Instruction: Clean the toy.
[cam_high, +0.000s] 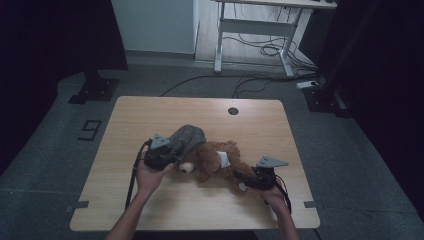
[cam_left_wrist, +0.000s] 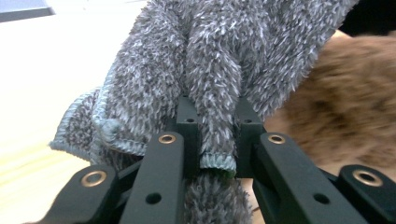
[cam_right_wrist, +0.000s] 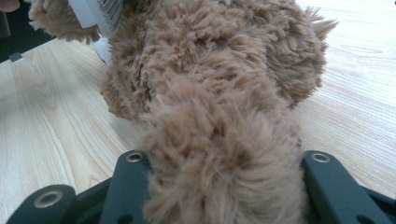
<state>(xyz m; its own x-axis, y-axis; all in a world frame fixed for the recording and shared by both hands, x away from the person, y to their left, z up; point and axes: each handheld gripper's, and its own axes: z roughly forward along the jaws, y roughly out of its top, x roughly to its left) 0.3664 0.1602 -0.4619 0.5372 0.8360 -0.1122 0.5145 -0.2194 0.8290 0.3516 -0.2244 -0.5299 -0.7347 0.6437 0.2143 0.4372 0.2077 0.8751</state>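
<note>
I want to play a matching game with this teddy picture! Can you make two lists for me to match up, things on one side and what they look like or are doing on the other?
Things:
1. fuzzy cloth
2. plush toy
3. left gripper
4. right gripper

Descriptions:
A. brown and shaggy, lying on the wooden table
B. clamped on a limb of the toy
C. grey, draped over one end of the toy
D. pinching a fold of grey fabric

Pairs: 1-C, 2-A, 3-D, 4-B
</note>
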